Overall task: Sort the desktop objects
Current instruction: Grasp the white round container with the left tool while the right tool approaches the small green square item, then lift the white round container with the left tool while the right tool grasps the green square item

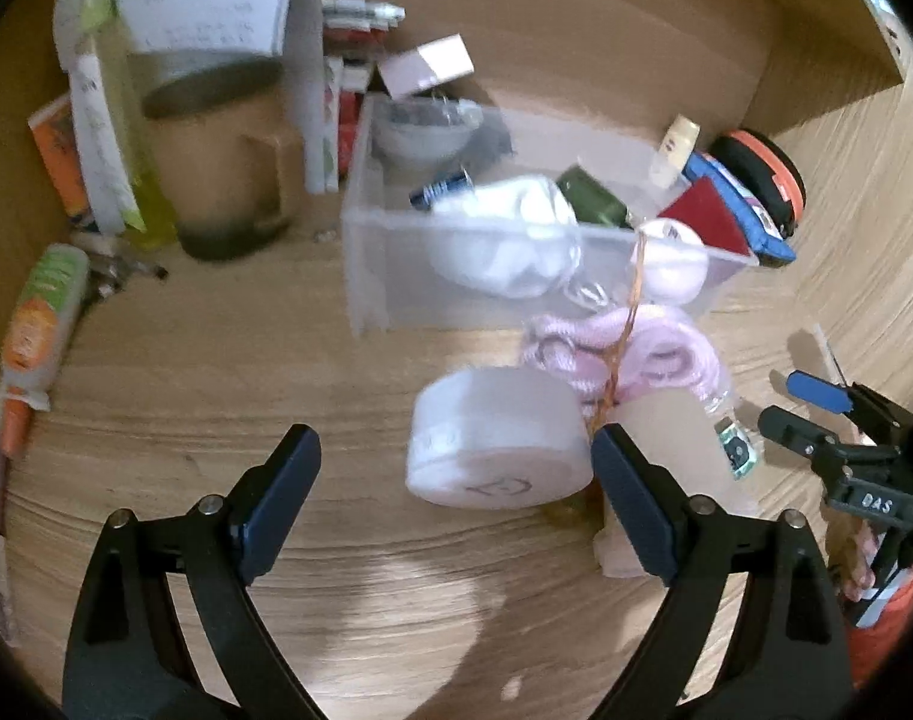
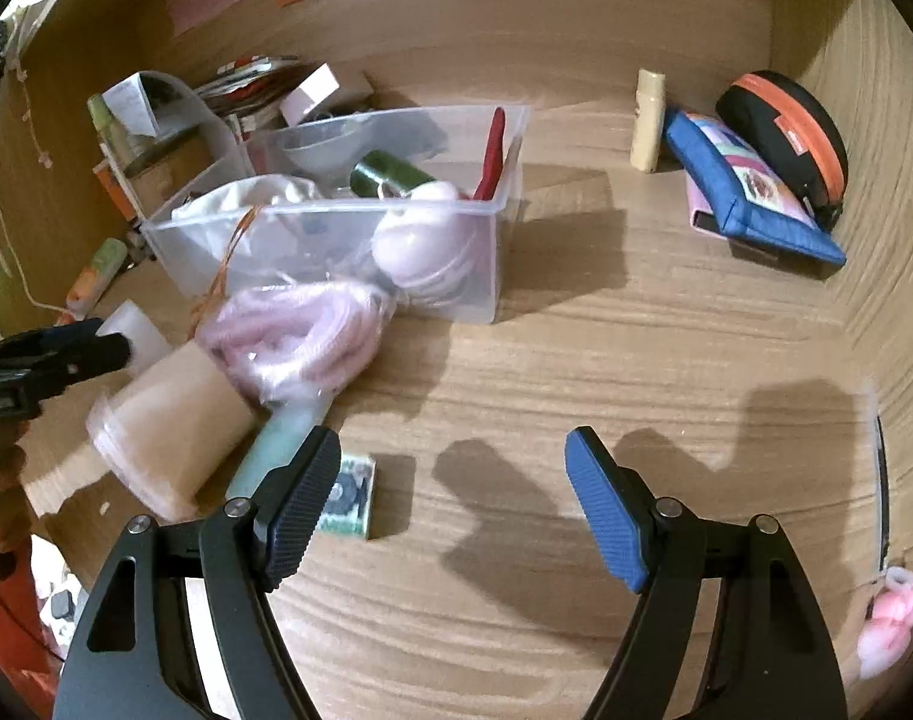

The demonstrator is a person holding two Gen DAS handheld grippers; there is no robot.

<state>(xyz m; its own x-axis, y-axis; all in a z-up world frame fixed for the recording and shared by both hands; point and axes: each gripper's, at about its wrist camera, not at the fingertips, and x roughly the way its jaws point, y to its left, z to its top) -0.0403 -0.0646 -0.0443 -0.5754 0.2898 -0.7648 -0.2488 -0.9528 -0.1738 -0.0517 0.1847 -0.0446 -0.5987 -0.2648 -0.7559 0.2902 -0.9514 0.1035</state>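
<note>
Wooden desk [image 2: 576, 360], sorting partly done. Clear plastic bin [image 2: 336, 228] already holds white cloth, green spool, red item, pale pink ball.

Still loose on desk just in front of bin: pink cord bundle in bag [image 2: 294, 342], white round tub [image 1: 498, 444], beige cup [image 2: 168, 426] on its side, small printed box [image 2: 348, 495]. Blue pouch [image 2: 750, 198] and black-orange case [image 2: 786, 132] well apart, by far wall.

Left gripper [image 1: 456, 498] spread wide, empty, white tub between jaws, not touching. Right gripper [image 2: 450, 504] spread, empty, over bare desk beside small box.
</note>
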